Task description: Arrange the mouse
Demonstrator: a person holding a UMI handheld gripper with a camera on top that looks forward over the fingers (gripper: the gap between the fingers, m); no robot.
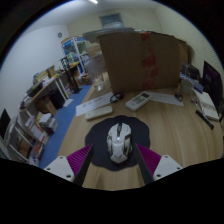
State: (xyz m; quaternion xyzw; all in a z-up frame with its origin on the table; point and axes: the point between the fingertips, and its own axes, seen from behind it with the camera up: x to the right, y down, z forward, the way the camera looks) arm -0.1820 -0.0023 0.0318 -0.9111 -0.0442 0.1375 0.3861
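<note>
A white and grey mouse [119,140] lies on a dark rounded mouse pad [97,131] on the wooden desk [170,125]. My gripper [113,160] is open, with its magenta pads [77,158] spread wide. The mouse lies between the fingertips and just ahead of them, with a gap at each side. It rests on the mouse pad on its own.
A large cardboard box [143,58] stands at the back of the desk. A white keyboard [96,106] and a white device [140,100] lie in front of the box. Cluttered shelves [45,98] stand to the left. More items [206,100] sit at the desk's right side.
</note>
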